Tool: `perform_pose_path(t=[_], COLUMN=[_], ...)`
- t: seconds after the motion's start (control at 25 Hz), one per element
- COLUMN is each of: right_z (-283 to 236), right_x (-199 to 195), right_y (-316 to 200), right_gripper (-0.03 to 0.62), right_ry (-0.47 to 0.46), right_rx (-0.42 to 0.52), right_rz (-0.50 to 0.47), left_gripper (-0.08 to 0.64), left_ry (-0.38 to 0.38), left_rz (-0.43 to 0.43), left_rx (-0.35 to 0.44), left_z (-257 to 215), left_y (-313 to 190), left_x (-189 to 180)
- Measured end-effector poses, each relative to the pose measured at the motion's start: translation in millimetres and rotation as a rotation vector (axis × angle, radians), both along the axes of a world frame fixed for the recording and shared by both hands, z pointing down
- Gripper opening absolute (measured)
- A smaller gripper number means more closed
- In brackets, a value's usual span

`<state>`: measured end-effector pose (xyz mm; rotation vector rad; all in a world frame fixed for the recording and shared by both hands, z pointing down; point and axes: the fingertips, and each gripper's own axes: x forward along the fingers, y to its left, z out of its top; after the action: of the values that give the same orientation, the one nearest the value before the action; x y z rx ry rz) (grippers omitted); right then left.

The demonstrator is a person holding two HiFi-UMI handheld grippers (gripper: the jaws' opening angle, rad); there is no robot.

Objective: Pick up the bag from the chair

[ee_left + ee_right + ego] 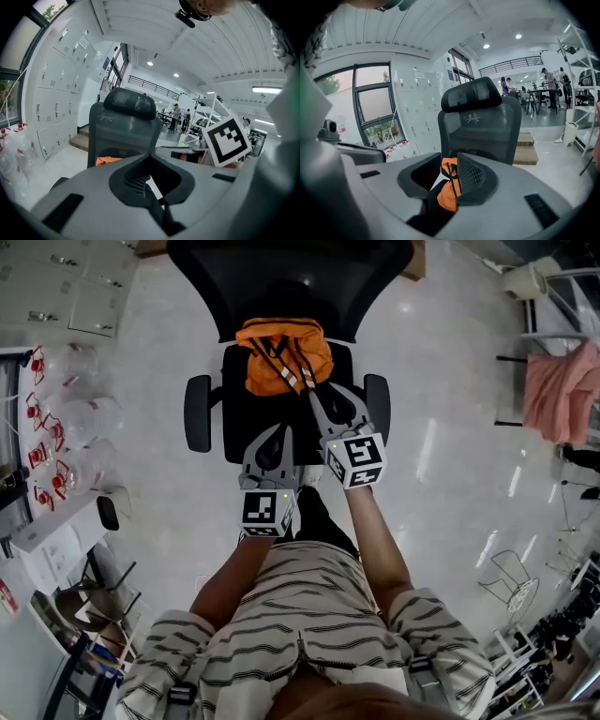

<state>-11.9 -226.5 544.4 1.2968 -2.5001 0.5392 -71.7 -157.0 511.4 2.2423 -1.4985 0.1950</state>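
An orange bag [281, 357] with black and striped straps lies on the seat of a black office chair [248, 418], against its backrest. My right gripper [317, 395] reaches over the seat to the bag's near edge. In the right gripper view my right gripper [450, 161] is open, with the bag [449, 187] and a black strap in the gap between its jaws. My left gripper [279, 430] hangs over the seat's front, short of the bag. Its jaws meet at the tips [150, 157] with nothing held. Only a sliver of the bag [107, 161] shows there, in front of the chair [124, 136].
Clear bottles with red caps [70, 418] stand on the floor at the left. A pink cloth [562, 390] hangs on a rack at the right. White lockers [51, 93] line the wall, and wooden steps [525, 150] lie behind the chair [480, 126]. People stand far back.
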Motion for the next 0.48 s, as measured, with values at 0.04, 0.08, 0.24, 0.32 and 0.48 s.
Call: perform_pose_path(t=[0.04,0.08,0.24,0.32,0.48], right_z=[2.6,5.2,15.0,20.8,32.6], right_x=[0.3,1.2,2.7,1.8,2.8], right_y=[-3.1,-5.9,-16.7,-21.6,-28.6], right_gripper=[0.111,0.117,0.146,0.155,0.17], right_ry=[0.003,0.005,0.018,0.034,0.052], right_rx=[-0.001,-0.002,-0.006,-0.006,-0.011], right_rz=[0.0,0.0,0.0,-0.009,-0.021], left_gripper=[0.023,0.023,0.023,0.023,0.023], left_ry=[0.0,0.0,0.003,0.003,0.003], left_rz=[-0.001,-0.001,-0.007,-0.011,-0.017], left_rx=[-0.003,-0.007,-0.015,-0.015,-0.018], left_z=[2.1,4.0,6.8,7.5,12.1], left_y=[-0.5,-0.8,-3.8,-7.2,-11.9], left_x=[0.4,1.3,1.4,1.0,2.3])
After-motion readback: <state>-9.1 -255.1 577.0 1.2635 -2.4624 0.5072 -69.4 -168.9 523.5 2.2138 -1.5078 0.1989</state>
